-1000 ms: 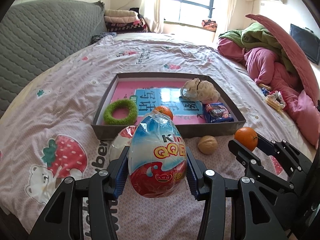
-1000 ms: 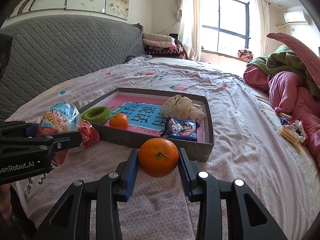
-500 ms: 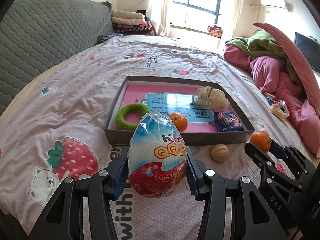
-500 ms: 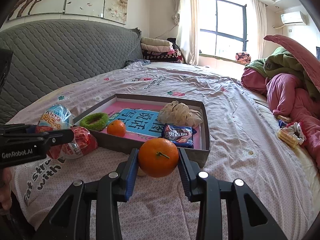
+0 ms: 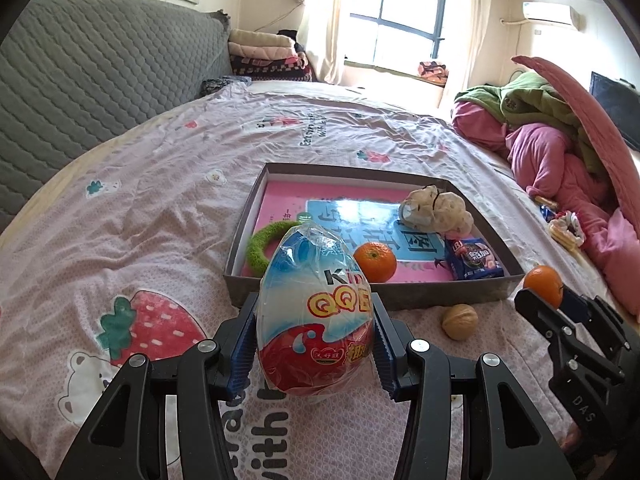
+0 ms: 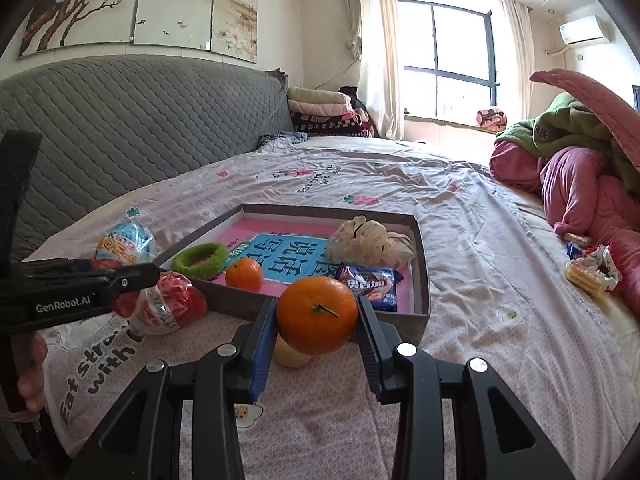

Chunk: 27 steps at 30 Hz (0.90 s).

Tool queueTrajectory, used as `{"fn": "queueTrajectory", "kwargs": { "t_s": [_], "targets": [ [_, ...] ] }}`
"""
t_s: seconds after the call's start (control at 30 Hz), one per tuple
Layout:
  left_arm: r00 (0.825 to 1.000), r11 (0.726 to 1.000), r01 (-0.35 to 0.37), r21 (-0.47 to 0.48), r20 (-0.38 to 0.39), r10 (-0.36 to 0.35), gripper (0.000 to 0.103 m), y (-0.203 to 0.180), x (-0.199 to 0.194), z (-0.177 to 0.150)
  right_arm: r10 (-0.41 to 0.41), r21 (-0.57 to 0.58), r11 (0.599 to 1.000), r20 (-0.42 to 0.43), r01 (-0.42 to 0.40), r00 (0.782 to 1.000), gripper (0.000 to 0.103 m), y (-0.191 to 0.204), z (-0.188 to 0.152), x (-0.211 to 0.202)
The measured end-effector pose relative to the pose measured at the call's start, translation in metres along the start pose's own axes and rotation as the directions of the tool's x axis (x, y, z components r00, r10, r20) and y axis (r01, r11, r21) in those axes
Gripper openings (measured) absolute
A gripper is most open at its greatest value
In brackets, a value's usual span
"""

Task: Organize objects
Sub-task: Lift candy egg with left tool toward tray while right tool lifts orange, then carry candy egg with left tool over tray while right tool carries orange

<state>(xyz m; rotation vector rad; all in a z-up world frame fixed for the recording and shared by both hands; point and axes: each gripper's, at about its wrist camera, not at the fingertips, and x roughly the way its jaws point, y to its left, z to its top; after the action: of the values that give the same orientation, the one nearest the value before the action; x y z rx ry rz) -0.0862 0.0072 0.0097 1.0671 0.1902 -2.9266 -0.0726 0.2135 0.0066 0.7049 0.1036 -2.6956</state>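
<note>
My left gripper (image 5: 314,332) is shut on a large wrapped toy egg (image 5: 316,312), held above the bedsheet in front of the grey tray (image 5: 360,296). My right gripper (image 6: 316,328) is shut on an orange (image 6: 317,315), held near the tray's (image 6: 422,264) front right corner. The tray holds a green ring (image 5: 262,246), another orange (image 5: 375,261), a blue snack packet (image 5: 474,262) and a beige mesh sponge (image 5: 436,210). A walnut (image 5: 460,321) lies on the sheet before the tray. A second wrapped egg (image 6: 168,306) lies left of the tray.
The bed has a pink printed sheet (image 5: 160,200). A grey quilted headboard (image 6: 140,128) runs along the left. Pink and green bedding (image 5: 560,152) is piled at right, with snack wrappers (image 6: 592,268) beside it. Folded blankets (image 6: 324,112) sit by the window.
Both grippers have risen and drawn back a little from the tray, each still holding its object. The tray now looks farther and lower in both views.
</note>
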Motion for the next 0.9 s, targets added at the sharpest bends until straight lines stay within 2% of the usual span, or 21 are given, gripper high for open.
{"fn": "queueTrajectory", "kwargs": {
  "t_s": [0.43,0.9],
  "targets": [
    [1.000,1.000,0.026,0.007,0.009,-0.026,0.052,-0.007,0.020,0.014,-0.038,0.020,0.999,-0.002,0.038,0.999,0.039,-0.016,0.014,0.015],
    [1.000,0.999,0.026,0.019,0.008,-0.026,0.052,-0.015,0.046,0.033,0.000,-0.060,0.998,-0.023,-0.001,1.000,0.039,0.000,0.020,0.037]
  ]
}}
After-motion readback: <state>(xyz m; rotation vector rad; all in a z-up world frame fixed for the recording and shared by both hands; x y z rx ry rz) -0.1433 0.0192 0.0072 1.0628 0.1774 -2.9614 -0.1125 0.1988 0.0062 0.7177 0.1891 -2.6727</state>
